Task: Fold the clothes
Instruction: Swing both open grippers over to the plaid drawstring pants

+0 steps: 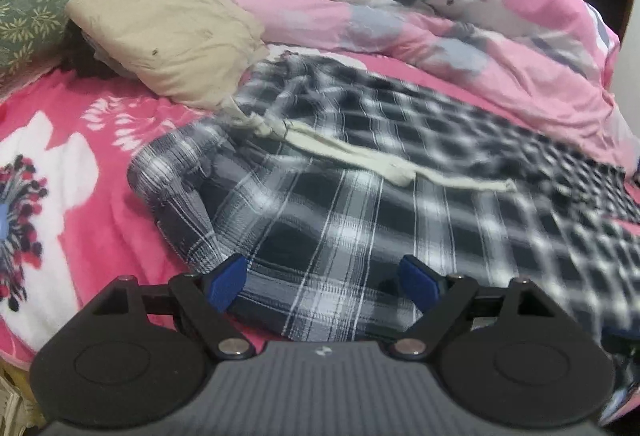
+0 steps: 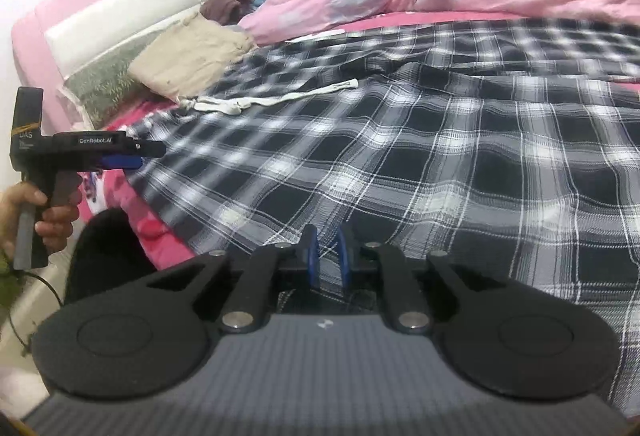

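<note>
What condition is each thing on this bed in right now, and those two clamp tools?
Black-and-white plaid trousers: spread out, not yet folded.
White drawstring: loose, lying on the plaid.
Beige cloth garment: folded in a pile.
Pink quilt: bunched up.
Left gripper: open, over the plaid edge.
Right gripper: nearly closed on the plaid.

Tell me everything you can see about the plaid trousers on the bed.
The plaid trousers are black, grey and white checked, soft woven cloth by the look, spread mostly flat over the pink floral bedsheet. A cream drawstring trails across the gathered waistband, which lies against a beige folded garment. The left tool is open over the near edge; the right tool is nearly shut, apparently pinching the cloth.
</note>
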The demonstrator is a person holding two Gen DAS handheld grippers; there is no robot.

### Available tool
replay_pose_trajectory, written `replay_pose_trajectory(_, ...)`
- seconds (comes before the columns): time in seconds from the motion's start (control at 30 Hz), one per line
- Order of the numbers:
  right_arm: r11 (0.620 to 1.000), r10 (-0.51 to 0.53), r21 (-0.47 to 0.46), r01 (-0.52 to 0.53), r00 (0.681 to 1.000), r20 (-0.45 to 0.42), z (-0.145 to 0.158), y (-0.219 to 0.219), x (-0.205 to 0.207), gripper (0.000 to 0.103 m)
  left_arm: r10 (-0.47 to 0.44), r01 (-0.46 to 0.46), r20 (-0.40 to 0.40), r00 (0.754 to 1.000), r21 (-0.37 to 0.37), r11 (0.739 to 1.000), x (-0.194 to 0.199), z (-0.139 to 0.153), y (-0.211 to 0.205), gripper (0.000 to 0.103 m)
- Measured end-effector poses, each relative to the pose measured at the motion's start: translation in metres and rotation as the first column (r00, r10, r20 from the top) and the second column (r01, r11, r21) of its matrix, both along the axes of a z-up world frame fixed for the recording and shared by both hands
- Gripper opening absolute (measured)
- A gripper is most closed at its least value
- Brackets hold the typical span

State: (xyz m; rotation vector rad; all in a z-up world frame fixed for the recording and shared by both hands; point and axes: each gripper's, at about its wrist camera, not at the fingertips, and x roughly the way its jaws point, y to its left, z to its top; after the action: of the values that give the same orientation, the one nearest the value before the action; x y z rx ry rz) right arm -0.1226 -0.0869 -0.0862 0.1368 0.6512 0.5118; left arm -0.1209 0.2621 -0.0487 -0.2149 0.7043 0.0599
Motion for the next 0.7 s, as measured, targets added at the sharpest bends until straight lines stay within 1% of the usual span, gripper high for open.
replay_pose_trajectory(0.07, 1.000, 0.000, 0.013, -0.001, 1.000, 0.001, -0.001, -0.002, 0.001, 0.011, 0.020, -0.020, 0.027, 0.999, 0.005, 1.000, 0.000, 0.011, -0.001, 0.085)
replay_pose_trajectory(0.17, 0.999, 0.001, 0.032, -0.001, 1.000, 0.002, -0.001, -0.004, 0.003, 0.011, 0.036, -0.037, 0.043, 0.998, 0.010, 0.999, 0.006, 0.019, -0.007, 0.085)
replay_pose_trajectory(0.23, 0.999, 0.002, 0.045, -0.002, 1.000, 0.003, -0.002, -0.005, 0.004, 0.012, 0.038, -0.038, 0.022, 0.999, 0.013, 0.999, 0.013, 0.015, -0.014, 0.086)
replay_pose_trajectory(0.33, 0.998, 0.002, 0.065, -0.003, 1.000, 0.004, -0.003, -0.008, 0.006, 0.012, 0.042, -0.041, -0.035, 0.999, 0.028, 0.999, 0.026, 0.001, -0.026, 0.086)
replay_pose_trajectory(0.4, 0.998, 0.001, 0.066, -0.001, 1.000, 0.008, -0.004, -0.008, 0.006, 0.012, 0.053, -0.049, -0.055, 0.997, 0.075, 0.996, 0.030, -0.008, -0.035, 0.086)
replay_pose_trajectory(0.47, 0.998, -0.001, 0.066, 0.000, 1.000, 0.012, -0.004, -0.009, 0.007, 0.012, 0.054, -0.048, -0.055, 0.997, 0.119, 0.992, 0.031, -0.011, -0.044, 0.092)
replay_pose_trajectory(0.5, 0.998, -0.001, 0.067, 0.000, 1.000, 0.014, -0.005, -0.009, 0.007, 0.012, 0.053, -0.045, -0.059, 0.997, 0.135, 0.990, 0.033, -0.011, -0.047, 0.092)
replay_pose_trajectory(0.6, 0.998, -0.004, 0.068, 0.002, 1.000, 0.021, -0.006, -0.010, 0.008, 0.013, 0.062, -0.048, -0.070, 0.996, 0.177, 0.983, 0.036, -0.014, -0.055, 0.095)
replay_pose_trajectory(0.7, 0.998, -0.006, 0.069, 0.004, 1.000, 0.027, -0.007, -0.011, 0.008, 0.013, 0.071, -0.056, -0.074, 0.995, 0.189, 0.980, 0.038, -0.016, -0.059, 0.099)
